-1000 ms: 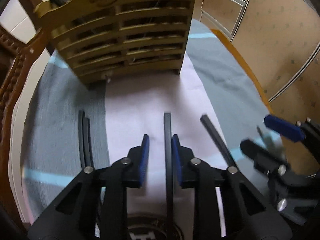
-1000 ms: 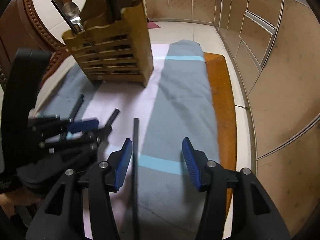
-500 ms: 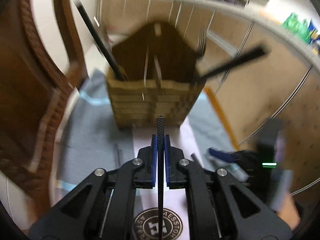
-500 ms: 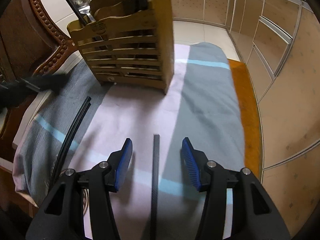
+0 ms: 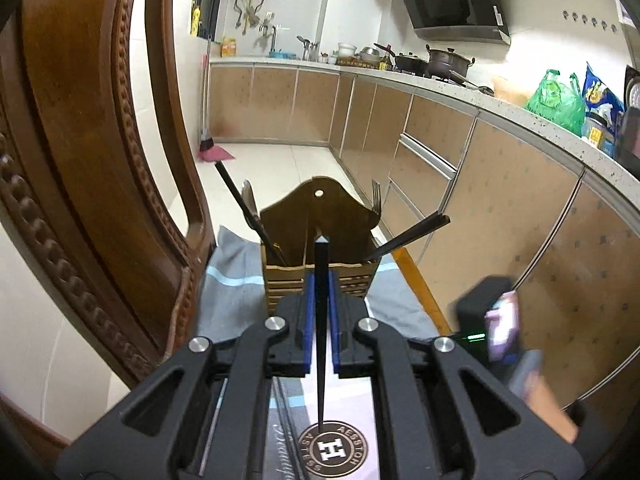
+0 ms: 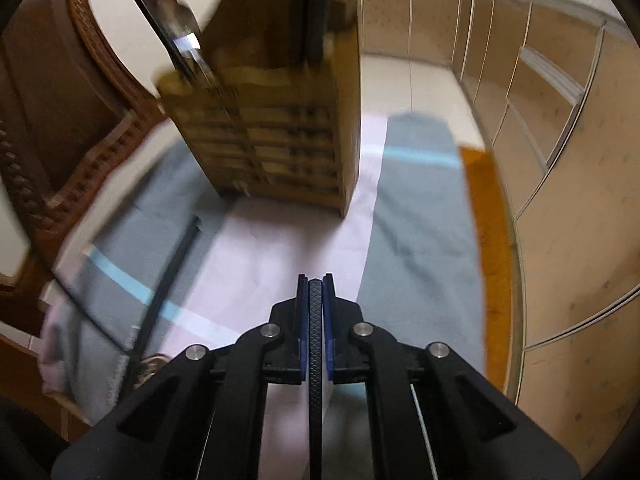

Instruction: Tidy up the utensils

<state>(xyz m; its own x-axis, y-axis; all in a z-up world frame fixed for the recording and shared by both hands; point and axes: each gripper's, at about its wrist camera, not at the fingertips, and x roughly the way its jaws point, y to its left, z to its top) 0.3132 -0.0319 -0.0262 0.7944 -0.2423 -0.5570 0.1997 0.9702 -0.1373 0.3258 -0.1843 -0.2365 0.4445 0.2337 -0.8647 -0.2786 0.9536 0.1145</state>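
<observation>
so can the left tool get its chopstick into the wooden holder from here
Probably yes. The left tool is shut on the chopstick, whose tip points at the wooden holder directly ahead. The top looks open in the middle, with other utensils leaning to the sides.

1. Round dark logo (image 5: 329, 449) on the pale cloth, left wrist view: big "H" in the centre, ring lettering reads "AESSTON".
2. Stamp on wooden utensil holder (image 6: 276, 136), right wrist view: blurred, unreadable.

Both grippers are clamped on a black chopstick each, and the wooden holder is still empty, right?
Not empty. The left wrist view shows the wooden holder already holding a fork and black chopsticks. Both the left gripper and right gripper do clamp a chopstick.
</observation>
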